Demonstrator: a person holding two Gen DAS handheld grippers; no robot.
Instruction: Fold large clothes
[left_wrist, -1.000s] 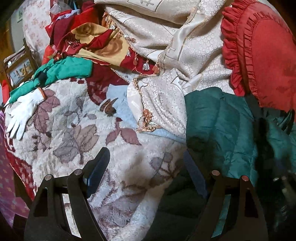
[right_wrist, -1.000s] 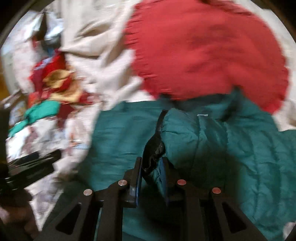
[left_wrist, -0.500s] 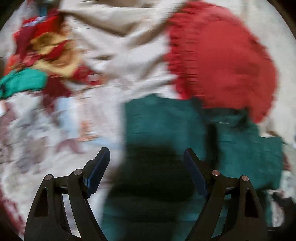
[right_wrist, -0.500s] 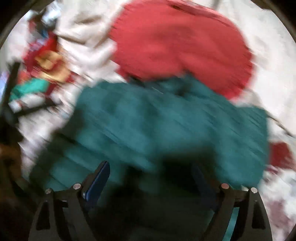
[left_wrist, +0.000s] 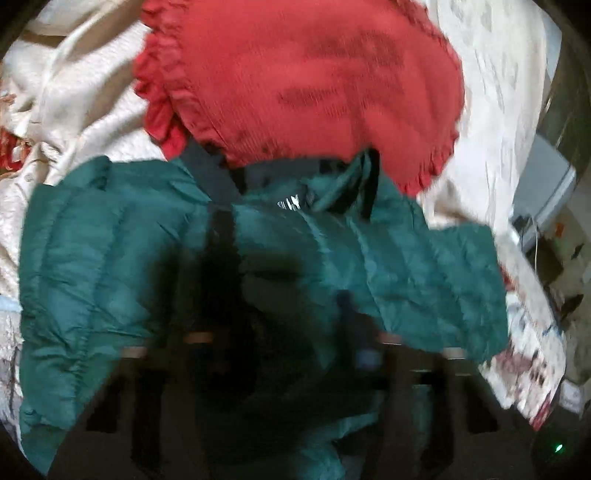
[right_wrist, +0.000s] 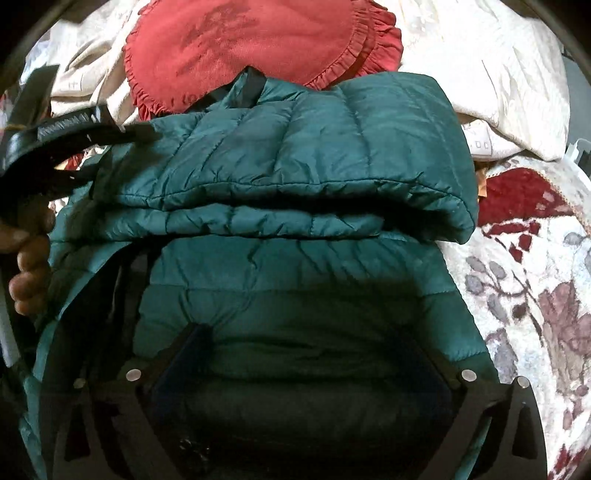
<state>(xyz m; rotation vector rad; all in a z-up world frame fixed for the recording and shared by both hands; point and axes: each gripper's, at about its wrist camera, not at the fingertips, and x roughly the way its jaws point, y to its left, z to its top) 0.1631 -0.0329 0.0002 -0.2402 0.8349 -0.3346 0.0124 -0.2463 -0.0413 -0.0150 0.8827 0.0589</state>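
A: In the left wrist view, what is in front of the left gripper (left_wrist: 291, 332)?

B: The picture is blurred there. The green padded jacket (left_wrist: 110, 258) fills the space ahead of the fingers and between them, and its collar lies farther on, touching the red frilled cushion (left_wrist: 303, 85). The jaws are closing, with jacket cloth between them, but whether the pads already press on it the blur does not let one tell.

A: And the right wrist view?

B: It is sharp. The right gripper (right_wrist: 295, 354) stands wide, its jaws opening, and it holds nothing; the dark fingers (right_wrist: 439, 369) frame the near part of the jacket (right_wrist: 295, 155). Just beyond them one part of the jacket is turned over and lies on the rest as a thick fold. The floral bedspread (right_wrist: 535, 295) is to the right of the fingers.

A: Which step is this, then?

B: It seems one fold is laid and the right side has let go of it, while the left side takes a new hold. The next move probably needs a firm pinch on an edge and a lift across, without dragging the finished fold.

A: What does one view give that the other does not?

B: Only the right view shows the clean fold, and also the left tool and the person's hand (right_wrist: 29, 258) at the far left. Only the left view shows the collar label.
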